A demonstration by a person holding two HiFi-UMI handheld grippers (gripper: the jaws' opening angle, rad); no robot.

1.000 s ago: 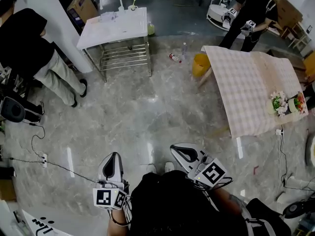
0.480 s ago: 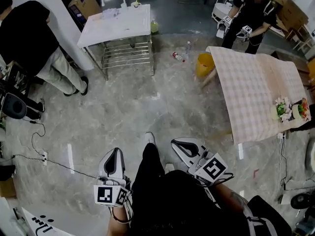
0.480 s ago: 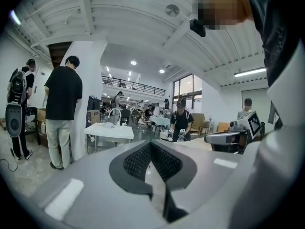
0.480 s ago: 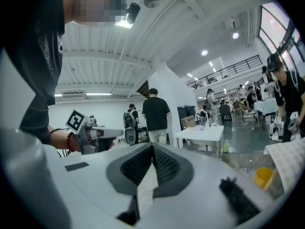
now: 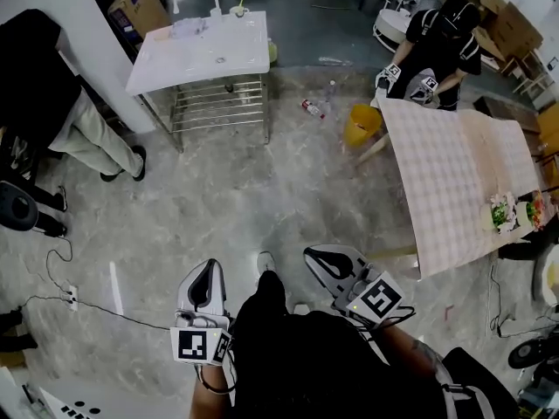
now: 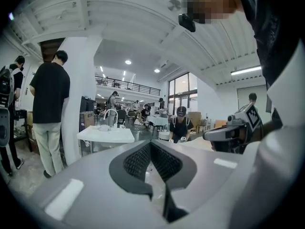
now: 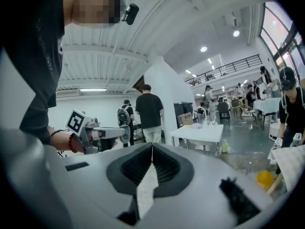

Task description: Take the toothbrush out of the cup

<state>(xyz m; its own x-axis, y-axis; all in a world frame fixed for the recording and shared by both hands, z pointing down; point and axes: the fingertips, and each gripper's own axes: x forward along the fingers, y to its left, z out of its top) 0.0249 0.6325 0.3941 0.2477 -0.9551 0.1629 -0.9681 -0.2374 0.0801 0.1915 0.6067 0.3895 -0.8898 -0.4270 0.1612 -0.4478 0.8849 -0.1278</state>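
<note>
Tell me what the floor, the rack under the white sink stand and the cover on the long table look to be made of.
Floor: polished stone or marble-look tile, grey veining with glossy light streaks.
Rack: bare metal, likely steel, thin shiny bars.
Table cover: probably fabric or vinyl, checked pattern, edge hanging over the side.

The far desk (image 5: 201,51) stands ahead to the left, with the cup (image 5: 236,10) at its back edge. The right desk (image 5: 445,168) is well apart from it, a bucket (image 5: 360,126) beside its far left corner and a bottle (image 5: 312,107) on the floor between the two desks.
</note>
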